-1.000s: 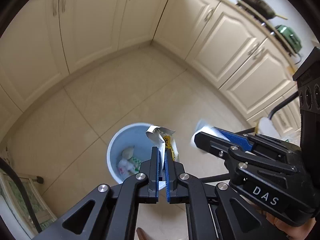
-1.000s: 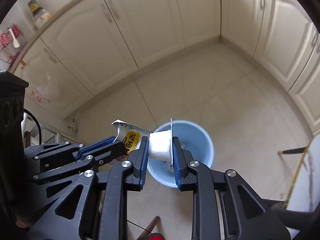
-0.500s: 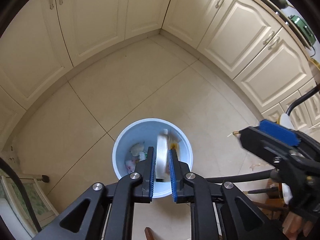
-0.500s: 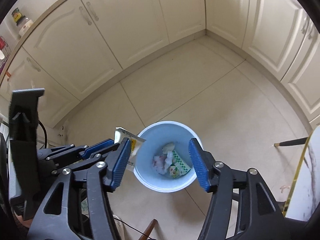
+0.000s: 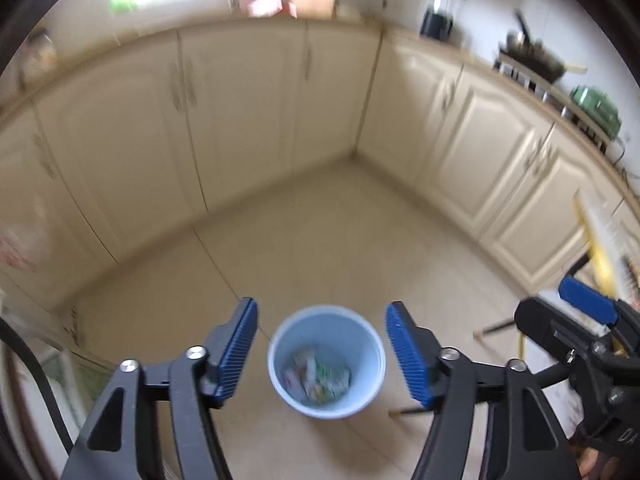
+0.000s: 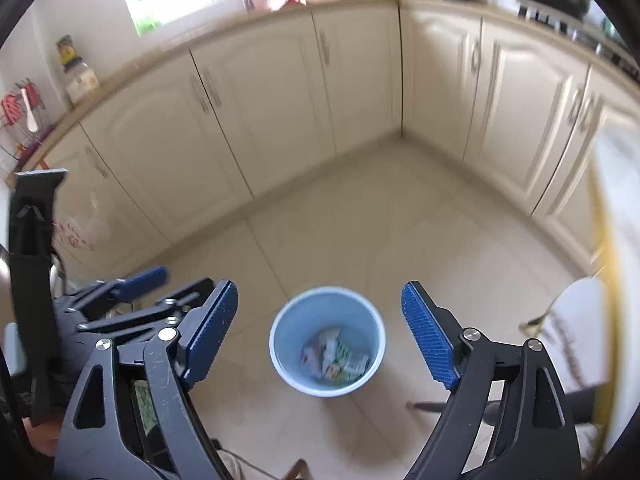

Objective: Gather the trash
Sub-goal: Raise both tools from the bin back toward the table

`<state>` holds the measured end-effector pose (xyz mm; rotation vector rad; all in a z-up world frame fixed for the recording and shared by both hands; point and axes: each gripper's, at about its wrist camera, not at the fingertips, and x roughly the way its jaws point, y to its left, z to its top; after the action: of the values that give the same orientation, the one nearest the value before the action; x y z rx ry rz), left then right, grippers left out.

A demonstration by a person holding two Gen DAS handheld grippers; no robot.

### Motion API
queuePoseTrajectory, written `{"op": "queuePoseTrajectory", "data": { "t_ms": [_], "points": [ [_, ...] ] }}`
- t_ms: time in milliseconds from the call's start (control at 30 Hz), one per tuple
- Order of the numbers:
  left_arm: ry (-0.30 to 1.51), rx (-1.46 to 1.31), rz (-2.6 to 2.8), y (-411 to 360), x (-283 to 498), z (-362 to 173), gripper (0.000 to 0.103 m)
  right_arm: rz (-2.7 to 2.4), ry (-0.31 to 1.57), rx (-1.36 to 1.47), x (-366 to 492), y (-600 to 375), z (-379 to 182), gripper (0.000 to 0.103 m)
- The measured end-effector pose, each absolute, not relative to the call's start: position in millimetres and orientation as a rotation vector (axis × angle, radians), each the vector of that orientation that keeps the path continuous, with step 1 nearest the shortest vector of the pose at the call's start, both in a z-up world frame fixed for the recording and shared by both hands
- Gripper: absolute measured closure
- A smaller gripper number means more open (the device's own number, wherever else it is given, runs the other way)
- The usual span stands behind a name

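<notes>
With both loads dropped since a second ago, jaws just opened: left gripper [image 5: 321, 348] wide, empty; right gripper [image 6: 319, 336] wide, empty. Wrappers now inside round pale-blue plastic bin [image 5: 370, 354]. Next: more trash.

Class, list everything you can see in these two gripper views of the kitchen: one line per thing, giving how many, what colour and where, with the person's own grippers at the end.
bin: one, pale blue, on the floor below both grippers
trash: several pieces, white, green and pinkish, inside the bin
floor: beige tiles, middle of both views
cabinets: a cream row, meeting at a corner, behind the floor
pan: one, dark, on the counter at far right
green item: one, on the same counter, too blurred to name
jar: one, pale, on the counter at left
left gripper: black with blue pads, jaws just opened, nothing between them
right gripper: black with blue pads, jaws just opened, nothing between them
</notes>
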<state>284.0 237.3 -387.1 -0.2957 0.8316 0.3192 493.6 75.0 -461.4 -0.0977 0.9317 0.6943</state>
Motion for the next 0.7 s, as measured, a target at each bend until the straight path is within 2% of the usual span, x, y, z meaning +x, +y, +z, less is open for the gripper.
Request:
{"op": "queuePoseTrajectory", "data": {
  "t_ms": [67, 133, 233, 433, 567, 700],
  "points": [
    [0.739, -0.274, 0.328, 221.3, 265.5, -352.4, 0.024, 0.694, 0.866, -0.091, 478.3, 63.0, -431.4, 0.011],
    [0.662, -0.251, 0.336, 207.8, 250.4, -322.3, 0.016, 0.687, 0.808, -0.084, 464.4, 51.1, -404.9, 0.011],
    [0.57, -0.229, 0.328, 168.9, 228.1, -289.7, 0.009, 0.663, 0.703, -0.076, 437.3, 27.5, -358.2, 0.003],
    [0.389, -0.173, 0.285, 108.6, 164.8, -231.6, 0.002, 0.552, 0.506, -0.08, 375.4, -18.9, -272.2, 0.0],
    [0.278, -0.111, 0.281, 66.0, 104.3, -215.1, 0.002, 0.507, 0.406, -0.056, 334.2, -49.7, -228.0, 0.0],
    [0.194, -0.07, 0.266, 35.9, 47.1, -226.2, 0.001, 0.457, 0.327, -0.033, 295.8, -80.3, -193.8, 0.0]
  ]
}}
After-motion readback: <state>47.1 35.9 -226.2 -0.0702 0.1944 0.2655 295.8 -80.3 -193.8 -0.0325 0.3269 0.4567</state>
